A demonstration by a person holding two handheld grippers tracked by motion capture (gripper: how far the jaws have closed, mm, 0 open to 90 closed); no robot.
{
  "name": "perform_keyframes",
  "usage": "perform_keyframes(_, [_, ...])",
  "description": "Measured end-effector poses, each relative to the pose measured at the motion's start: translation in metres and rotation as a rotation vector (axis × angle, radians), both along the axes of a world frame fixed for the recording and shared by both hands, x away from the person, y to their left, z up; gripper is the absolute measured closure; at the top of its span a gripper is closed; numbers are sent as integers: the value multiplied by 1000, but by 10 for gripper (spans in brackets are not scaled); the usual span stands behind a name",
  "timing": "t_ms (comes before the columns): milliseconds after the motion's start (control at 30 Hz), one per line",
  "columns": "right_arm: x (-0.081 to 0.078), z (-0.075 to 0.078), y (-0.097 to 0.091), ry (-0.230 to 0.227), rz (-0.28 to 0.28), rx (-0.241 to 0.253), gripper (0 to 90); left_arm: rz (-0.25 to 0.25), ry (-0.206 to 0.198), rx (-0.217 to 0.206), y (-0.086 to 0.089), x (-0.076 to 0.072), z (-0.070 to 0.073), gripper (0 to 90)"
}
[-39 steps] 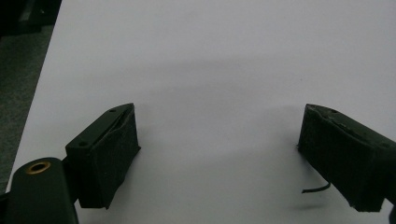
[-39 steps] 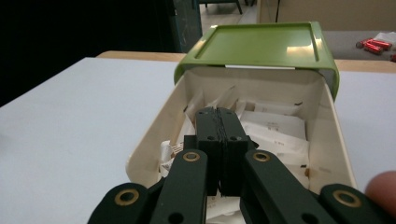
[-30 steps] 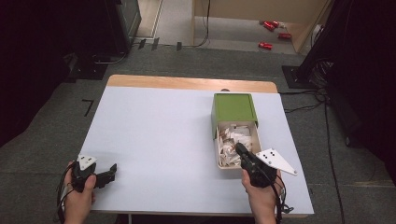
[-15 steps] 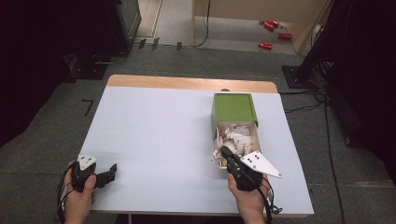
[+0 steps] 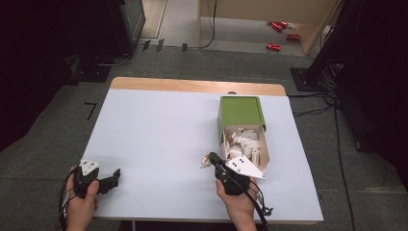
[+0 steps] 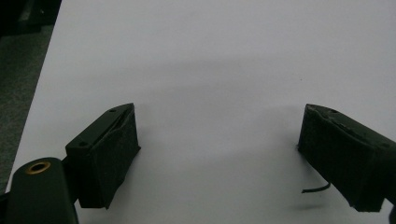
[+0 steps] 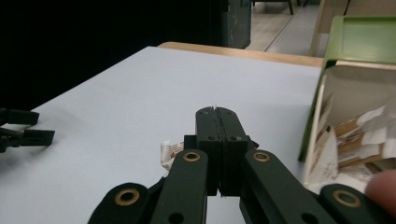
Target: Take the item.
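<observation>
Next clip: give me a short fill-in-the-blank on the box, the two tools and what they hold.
1. The green box has its drawer pulled ____.
2. The drawer is full of small ____ packets.
3. The right tool has its jaws ____ on a small packet, left of the drawer.
4. The left tool rests on the white table with its jaws ____.

Missing words: open; paper; shut; open

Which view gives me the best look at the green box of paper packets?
The high view: the green box shows whole, its tray pulled out with paper packets inside. The right gripper view catches its near corner at the right edge.
</observation>
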State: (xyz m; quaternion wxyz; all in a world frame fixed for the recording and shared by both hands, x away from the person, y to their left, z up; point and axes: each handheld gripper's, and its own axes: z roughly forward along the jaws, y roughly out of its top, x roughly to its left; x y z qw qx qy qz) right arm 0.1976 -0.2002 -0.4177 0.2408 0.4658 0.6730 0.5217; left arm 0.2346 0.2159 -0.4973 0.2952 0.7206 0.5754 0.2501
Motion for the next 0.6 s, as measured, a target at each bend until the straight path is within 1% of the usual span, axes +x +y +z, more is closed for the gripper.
perform_keyframes(33, [0, 0, 0, 0, 0, 0, 900, 0, 0, 0, 0, 0, 0, 128])
perform_keyframes(133, [4, -14, 7, 20, 13, 1, 900, 0, 0, 0, 0, 0, 0, 128])
perform_keyframes(167, [4, -14, 7, 20, 13, 1, 900, 0, 0, 0, 0, 0, 0, 128])
perform_keyframes(233, [5, -22, 10, 29, 17, -12, 900, 0, 0, 0, 0, 0, 0, 128])
perform_keyframes(267, [7, -31, 12, 43, 20, -21, 900, 0, 0, 0, 0, 0, 0, 128])
perform_keyframes(300, [7, -31, 12, 43, 20, -21, 900, 0, 0, 0, 0, 0, 0, 128])
perform_keyframes(333, [8, -37, 14, 55, 19, -26, 900, 0, 0, 0, 0, 0, 0, 128])
perform_keyframes(367, [8, -37, 14, 55, 19, -26, 900, 0, 0, 0, 0, 0, 0, 128])
perform_keyframes(433, [10, -44, 16, 71, 19, -30, 900, 0, 0, 0, 0, 0, 0, 128])
perform_keyframes(533, [11, -51, 18, 77, 21, -42, 900, 0, 0, 0, 0, 0, 0, 128])
perform_keyframes(600, [12, -57, 21, 91, 28, -50, 900, 0, 0, 0, 0, 0, 0, 128])
